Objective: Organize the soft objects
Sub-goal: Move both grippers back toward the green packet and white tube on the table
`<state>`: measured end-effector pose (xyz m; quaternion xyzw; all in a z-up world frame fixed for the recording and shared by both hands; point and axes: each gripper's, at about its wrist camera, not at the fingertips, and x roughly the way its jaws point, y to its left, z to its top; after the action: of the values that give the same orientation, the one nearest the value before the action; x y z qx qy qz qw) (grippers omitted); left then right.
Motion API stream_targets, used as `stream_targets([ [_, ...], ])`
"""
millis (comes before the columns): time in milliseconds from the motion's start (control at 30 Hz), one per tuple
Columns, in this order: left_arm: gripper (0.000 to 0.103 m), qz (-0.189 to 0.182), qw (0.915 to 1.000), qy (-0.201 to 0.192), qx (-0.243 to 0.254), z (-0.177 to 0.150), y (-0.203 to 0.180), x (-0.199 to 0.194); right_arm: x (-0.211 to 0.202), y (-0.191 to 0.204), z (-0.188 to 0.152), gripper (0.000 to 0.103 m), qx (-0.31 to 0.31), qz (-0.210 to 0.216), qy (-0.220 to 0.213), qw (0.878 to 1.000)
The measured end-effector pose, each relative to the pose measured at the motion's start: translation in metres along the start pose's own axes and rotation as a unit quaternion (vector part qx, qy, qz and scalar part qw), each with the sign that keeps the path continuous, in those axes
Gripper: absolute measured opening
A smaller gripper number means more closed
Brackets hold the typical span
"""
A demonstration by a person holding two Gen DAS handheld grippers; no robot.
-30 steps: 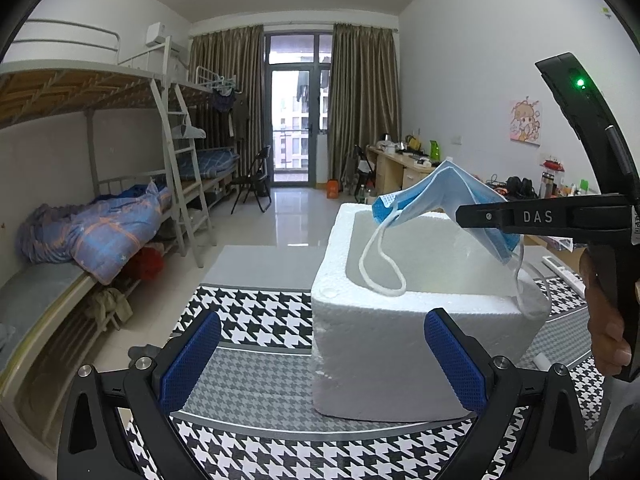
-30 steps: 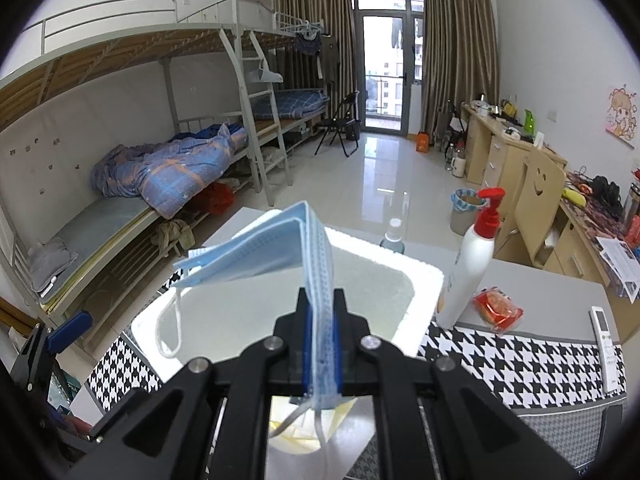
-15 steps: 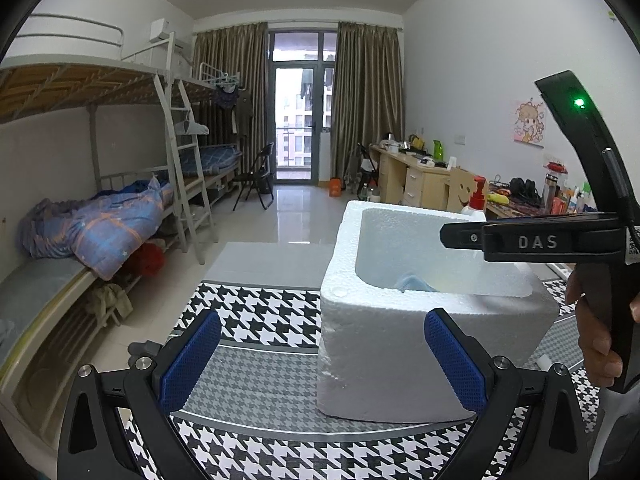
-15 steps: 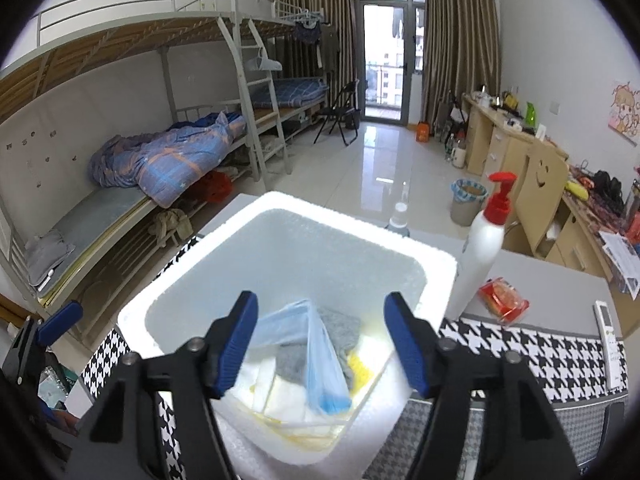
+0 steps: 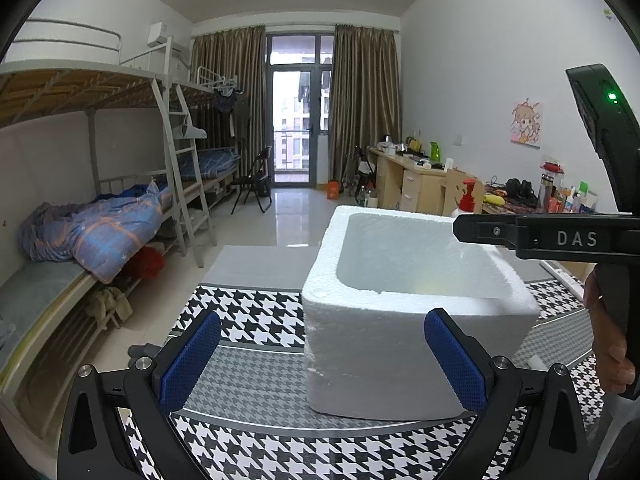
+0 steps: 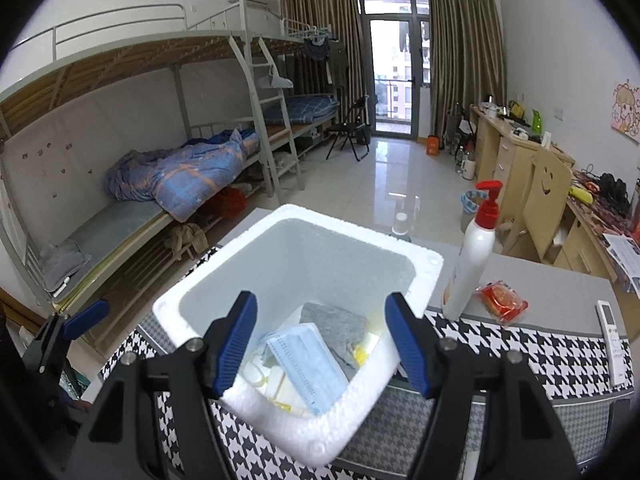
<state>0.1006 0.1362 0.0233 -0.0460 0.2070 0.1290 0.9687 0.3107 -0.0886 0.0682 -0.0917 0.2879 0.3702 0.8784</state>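
Ahead of the left gripper (image 5: 322, 360), in the left wrist view, a white foam box (image 5: 400, 344) stands on the houndstooth tablecloth (image 5: 256, 320); the blue pads are spread wide with nothing between them, the box's near corner merely showing past them. From this low angle the box's contents are hidden behind its wall, and only the right gripper's black body, marked DAS, reaches in over the rim from the right, held by a hand (image 5: 610, 340). Over the box, in the right wrist view, the right gripper (image 6: 322, 344) has its jaws parted and empty, looking down at a blue face mask (image 6: 308, 364) that lies loose inside the foam box (image 6: 288, 440), on top of a grey cloth (image 6: 334, 328) and some pale and yellow items I cannot identify. The mask looks nearly weightless and limp: it should fold and drape rather than hold a shape, and its thin pleated fabric could slip from a shallow pinch, so the surest hold would probably be across a folded thickness near the middle, not on the elastic ear loops. The foam box itself seems light and crumbly, likely to shift if nudged. Beside it stand a white pump bottle (image 6: 472, 264) and a red packet (image 6: 502, 300), both off the box.
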Motion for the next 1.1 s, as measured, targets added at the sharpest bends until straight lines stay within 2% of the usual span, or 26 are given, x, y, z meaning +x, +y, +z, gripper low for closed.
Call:
stream_targets([
  [67,0.102,-0.001,1.0,-0.002,0.002,0.0,-0.002,-0.004,-0.006,-0.001,-0.002,0.071,-0.005,-0.001,-0.006,1.0],
  [200,0.102,-0.004,1.0,-0.006,0.005,-0.001,-0.008,-0.009,-0.021,0.0,-0.008,0.082,-0.012,0.002,-0.027,1.0],
  [367,0.102,-0.004,0.9999,-0.011,0.007,-0.001,-0.014,-0.015,-0.035,0.003,-0.014,0.083,-0.023,0.008,-0.042,0.999],
  [500,0.102,-0.004,0.9999,-0.014,0.007,-0.001,-0.017,-0.022,-0.046,0.005,-0.019,0.09,-0.032,0.013,-0.063,0.997],
  [1100,0.102,-0.015,0.9992,-0.036,0.012,0.0,-0.031,-0.044,-0.065,-0.003,-0.037,0.092,-0.03,0.016,-0.088,0.996],
])
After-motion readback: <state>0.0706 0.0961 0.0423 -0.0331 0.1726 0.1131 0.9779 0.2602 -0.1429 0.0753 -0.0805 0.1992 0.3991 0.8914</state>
